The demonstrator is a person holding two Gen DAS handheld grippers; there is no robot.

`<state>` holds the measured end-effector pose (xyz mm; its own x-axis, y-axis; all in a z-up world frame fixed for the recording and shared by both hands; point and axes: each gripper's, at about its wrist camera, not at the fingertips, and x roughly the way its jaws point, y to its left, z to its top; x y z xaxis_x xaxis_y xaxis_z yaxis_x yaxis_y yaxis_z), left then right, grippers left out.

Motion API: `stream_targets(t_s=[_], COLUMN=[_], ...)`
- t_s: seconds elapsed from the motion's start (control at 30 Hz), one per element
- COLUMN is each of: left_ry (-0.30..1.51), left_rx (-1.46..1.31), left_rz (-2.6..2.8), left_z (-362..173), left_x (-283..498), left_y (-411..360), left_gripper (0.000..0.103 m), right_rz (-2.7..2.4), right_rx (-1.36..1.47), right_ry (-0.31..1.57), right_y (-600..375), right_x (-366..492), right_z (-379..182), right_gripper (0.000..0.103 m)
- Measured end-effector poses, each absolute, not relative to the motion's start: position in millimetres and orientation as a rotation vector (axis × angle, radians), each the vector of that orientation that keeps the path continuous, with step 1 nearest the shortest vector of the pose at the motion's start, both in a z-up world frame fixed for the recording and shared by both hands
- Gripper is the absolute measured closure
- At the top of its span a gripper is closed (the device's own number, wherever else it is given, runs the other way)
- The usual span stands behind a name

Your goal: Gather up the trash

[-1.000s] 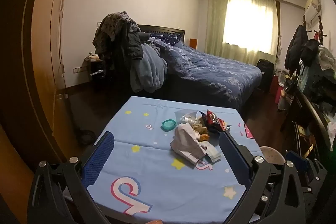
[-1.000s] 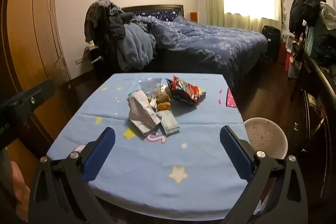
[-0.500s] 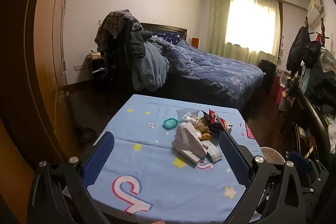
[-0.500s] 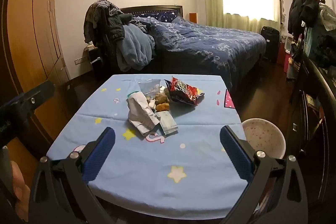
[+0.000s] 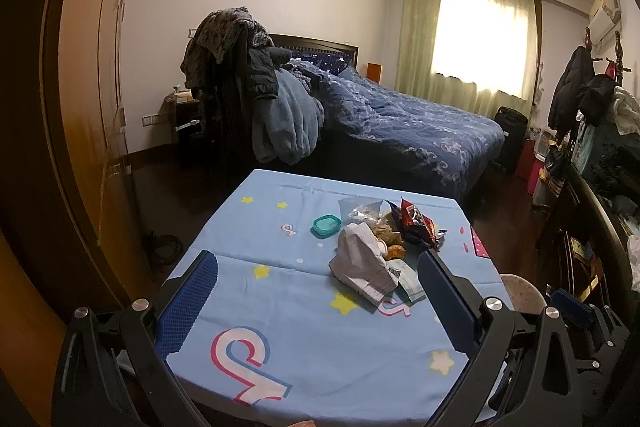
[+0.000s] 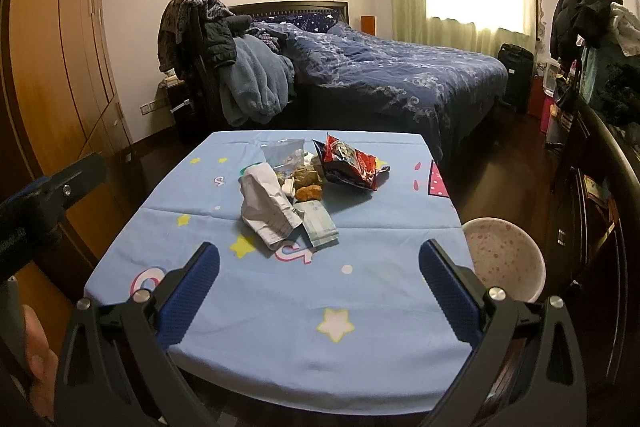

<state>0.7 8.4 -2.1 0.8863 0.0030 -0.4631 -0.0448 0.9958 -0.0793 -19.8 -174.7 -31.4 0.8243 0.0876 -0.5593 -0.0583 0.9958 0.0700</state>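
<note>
A pile of trash lies on a table with a light blue star-print cloth (image 6: 280, 303): a crumpled white paper bag (image 6: 266, 205) (image 5: 362, 261), a red snack packet (image 6: 348, 163) (image 5: 416, 223), a clear plastic bag (image 6: 284, 153), brown food scraps (image 6: 306, 183), a pale green packet (image 6: 318, 225) and a teal lid (image 5: 326, 225). A white speckled bin (image 6: 502, 259) stands at the table's right edge. My left gripper (image 5: 316, 291) and my right gripper (image 6: 318, 281) are both open and empty, held over the table's near part, short of the pile.
A bed with a blue quilt (image 6: 400, 75) stands behind the table. A chair piled with clothes (image 6: 212, 55) is at its left. A wooden wardrobe (image 6: 52, 47) lines the left wall. Dark furniture with hanging clothes (image 6: 600, 67) fills the right side.
Both views have shifted slightly: the table and pile sit a little farther off in the right wrist view. Both grippers stay open and empty.
</note>
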Motion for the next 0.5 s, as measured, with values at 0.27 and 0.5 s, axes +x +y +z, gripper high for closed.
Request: stream_targets(t_s=[0.27, 0.5], left_ry=[0.496, 0.499], left_rx=[-0.091, -0.090], left_rz=[0.017, 0.015], left_z=[-4.5, -4.5], left_x=[4.3, 5.0], left_y=[7.4, 6.3], left_gripper=[0.004, 0.004], right_rz=[0.079, 0.078], right_rx=[0.053, 0.055], right_ry=[0.612, 0.615], right_y=[-176.0, -176.4], right_x=[-18.0, -18.5], right_z=[-37.3, -38.9], right_gripper=[0.003, 0.003])
